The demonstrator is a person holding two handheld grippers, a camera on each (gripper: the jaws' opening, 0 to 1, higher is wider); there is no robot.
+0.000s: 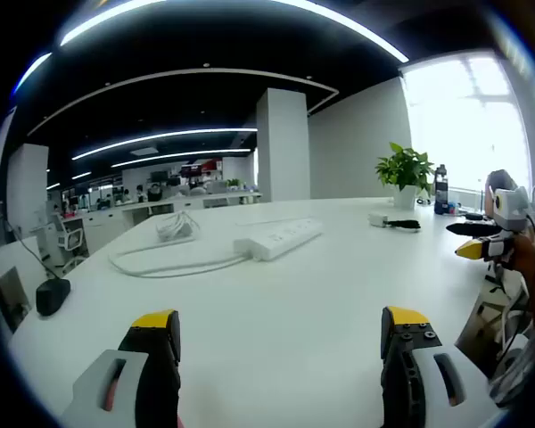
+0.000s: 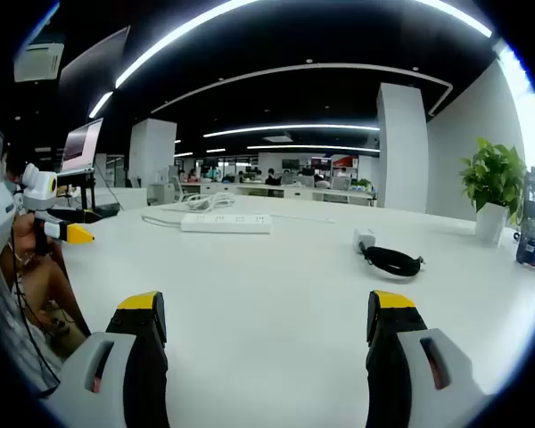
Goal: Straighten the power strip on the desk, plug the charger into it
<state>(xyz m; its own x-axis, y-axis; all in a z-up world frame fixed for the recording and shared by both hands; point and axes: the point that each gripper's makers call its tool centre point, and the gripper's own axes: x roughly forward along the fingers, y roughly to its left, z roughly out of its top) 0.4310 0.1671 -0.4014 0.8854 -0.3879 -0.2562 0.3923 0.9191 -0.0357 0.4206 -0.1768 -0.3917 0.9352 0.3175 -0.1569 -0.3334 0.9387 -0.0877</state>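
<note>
Power strip (image 1: 279, 240): long white plastic bar, lying skewed mid-table (image 1: 285, 312), cable looped beside. Charger (image 2: 364, 241) w/ coiled black cord sits apart. Glossy white top, open-plan office. Both hand-held grippers (image 1: 281, 334) (image 2: 267, 316) spread, holding nothing.

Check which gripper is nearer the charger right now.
Right. The charger lies just ahead of the right gripper; from the left gripper it sits far across the desk.

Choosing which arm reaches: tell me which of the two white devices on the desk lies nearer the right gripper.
The small white charger with its coiled black cable, right of the right gripper; the long white power strip lies farther back.
</note>
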